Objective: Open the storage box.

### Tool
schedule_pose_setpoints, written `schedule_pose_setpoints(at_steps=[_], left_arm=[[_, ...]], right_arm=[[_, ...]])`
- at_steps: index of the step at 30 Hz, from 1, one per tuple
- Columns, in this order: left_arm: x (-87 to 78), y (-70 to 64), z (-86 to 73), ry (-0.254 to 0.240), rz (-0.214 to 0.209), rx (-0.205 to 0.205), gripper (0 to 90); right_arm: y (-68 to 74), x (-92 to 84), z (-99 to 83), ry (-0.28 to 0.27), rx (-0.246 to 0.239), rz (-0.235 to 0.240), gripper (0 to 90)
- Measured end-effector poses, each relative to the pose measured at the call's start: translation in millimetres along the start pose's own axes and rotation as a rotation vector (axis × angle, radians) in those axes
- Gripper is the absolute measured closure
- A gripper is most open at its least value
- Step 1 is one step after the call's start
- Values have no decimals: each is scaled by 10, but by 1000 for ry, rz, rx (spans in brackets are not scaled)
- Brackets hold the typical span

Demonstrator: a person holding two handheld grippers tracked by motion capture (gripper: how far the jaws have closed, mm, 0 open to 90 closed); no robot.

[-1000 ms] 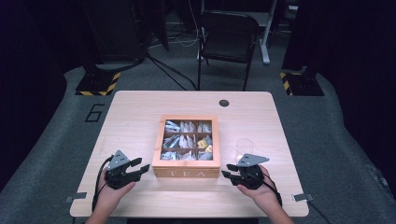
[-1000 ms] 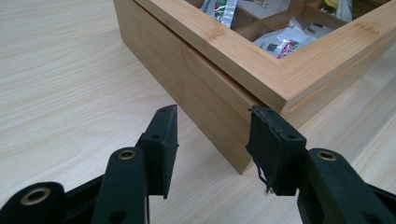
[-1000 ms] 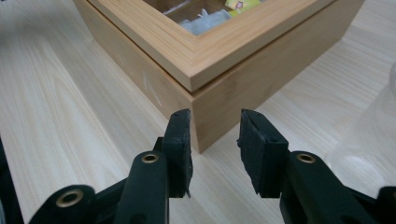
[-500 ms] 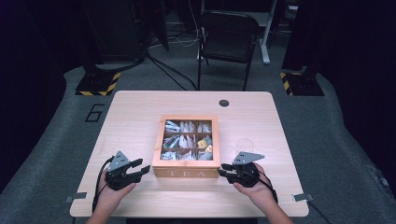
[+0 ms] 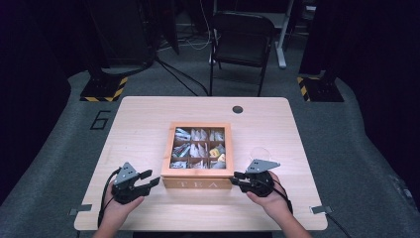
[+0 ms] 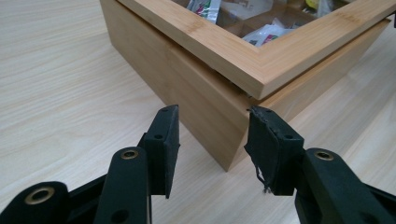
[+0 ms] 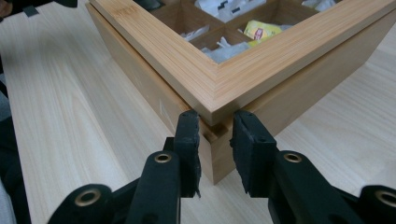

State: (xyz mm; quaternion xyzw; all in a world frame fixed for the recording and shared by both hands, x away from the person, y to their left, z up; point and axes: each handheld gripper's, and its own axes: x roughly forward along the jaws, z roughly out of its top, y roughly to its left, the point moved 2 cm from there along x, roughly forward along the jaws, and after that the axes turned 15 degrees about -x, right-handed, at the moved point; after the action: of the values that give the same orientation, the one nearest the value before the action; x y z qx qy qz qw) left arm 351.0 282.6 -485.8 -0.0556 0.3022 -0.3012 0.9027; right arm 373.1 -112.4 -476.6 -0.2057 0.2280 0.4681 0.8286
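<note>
A wooden tea box (image 5: 198,184) with a windowed lid sits mid-table, with tea bags in its compartments. My left gripper (image 5: 154,180) lies at the box's front left corner. In the left gripper view its jaws (image 6: 212,112) stand apart around that corner of the box (image 6: 205,79), and the left pad (image 6: 163,140) is clear of the wood. My right gripper (image 5: 236,179) is at the front right corner. Its jaws (image 7: 215,116) have just been closing, and that corner of the box (image 7: 154,93) is between the pads just under the lid's edge.
The light wooden table (image 5: 138,124) has a small black disc (image 5: 237,109) near its far edge. A dark chair (image 5: 242,39) stands beyond the table. Stands with yellow-black bases (image 5: 104,89) flank it on the dark floor.
My right gripper has edged left up to the box's front right corner, and its jaws have narrowed. The left gripper and the box have kept their places.
</note>
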Motion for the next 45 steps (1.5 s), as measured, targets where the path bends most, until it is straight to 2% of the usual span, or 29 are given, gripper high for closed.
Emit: schedule_pose_setpoints(at_steps=[6, 7, 11, 14, 15, 23, 30, 36, 37, 39, 45], left_arm=[[45, -65, 15, 1, -25, 2, 537], [61, -88, 21, 7, -28, 15, 537], [110, -138, 35, -19, -32, 2, 536], [135, -175, 52, -11, -40, 16, 534], [150, -190, 54, -28, -36, 16, 534], [170, -239, 113, -67, 0, 37, 530], [149, -270, 140, -83, 28, 51, 528], [138, -278, 193, -85, 26, 42, 521], [136, -275, 209, -95, 29, 51, 521], [123, -279, 235, -87, 25, 52, 520], [87, -284, 331, -100, 13, 48, 517]], right_arm=[[-10, -35, 53, -18, 8, -9, 706], [-16, -39, 57, -25, 3, -11, 706], [-17, -39, 58, -26, -1, -12, 705], [-24, -40, 61, -29, -3, -11, 702], [-23, -40, 61, -29, -5, -12, 702], [-30, -61, 79, -41, 5, -11, 696], [-61, -86, 86, -67, 10, -9, 656], [-79, -107, 84, -79, 29, -16, 636], [-86, -115, 84, -80, 15, -20, 634], [-93, -136, 96, -81, 16, -24, 623], [-142, -169, 155, -66, 12, -36, 585]])
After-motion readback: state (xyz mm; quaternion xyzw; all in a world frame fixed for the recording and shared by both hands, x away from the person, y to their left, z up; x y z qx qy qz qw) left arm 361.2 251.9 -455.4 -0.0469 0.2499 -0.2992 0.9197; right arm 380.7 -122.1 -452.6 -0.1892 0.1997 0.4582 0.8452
